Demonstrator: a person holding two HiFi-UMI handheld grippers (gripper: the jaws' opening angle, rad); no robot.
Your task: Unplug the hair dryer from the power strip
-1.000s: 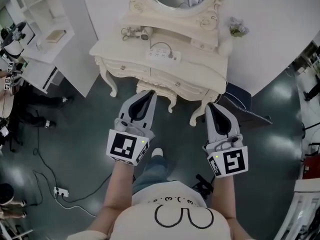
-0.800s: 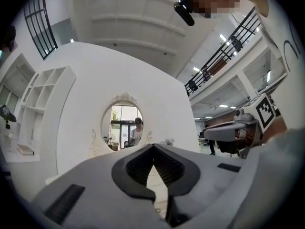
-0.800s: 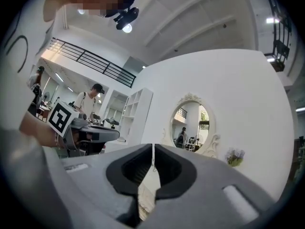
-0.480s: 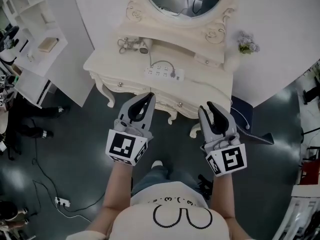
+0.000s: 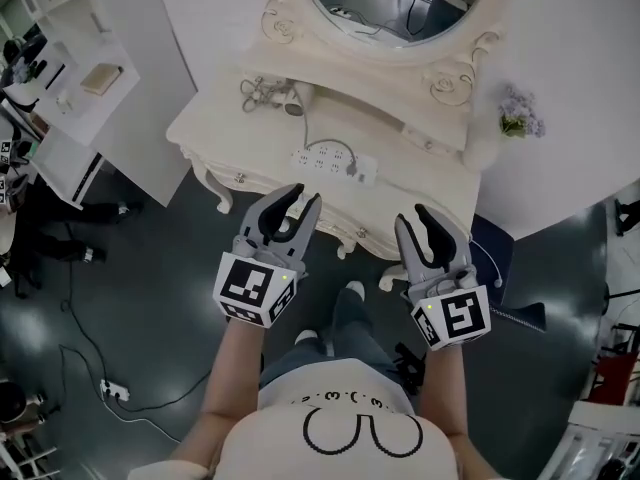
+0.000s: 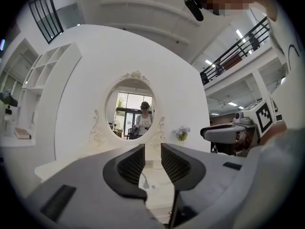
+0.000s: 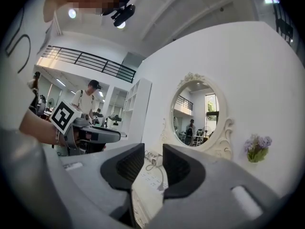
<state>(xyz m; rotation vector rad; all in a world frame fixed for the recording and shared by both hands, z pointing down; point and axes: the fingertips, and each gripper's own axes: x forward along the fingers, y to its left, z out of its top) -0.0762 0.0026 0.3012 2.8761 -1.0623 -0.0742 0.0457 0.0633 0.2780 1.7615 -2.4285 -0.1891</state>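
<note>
Hair dryer (image 5: 266, 92) is lying at the back left corner of the surface (image 5: 240, 138), just under the mirror (image 5: 390, 8). Its cord (image 5: 338, 144) loops over to the white power strip (image 5: 330, 159), which sits mid-surface toward the front edge, with the plug (image 5: 352, 169) in at the strip's right end. Left tool (image 5: 303, 196) and right tool (image 5: 412, 216) are both out by the front edge, short of the strip. Jaws on both have just been opening, pads apart, nothing between them.
</note>
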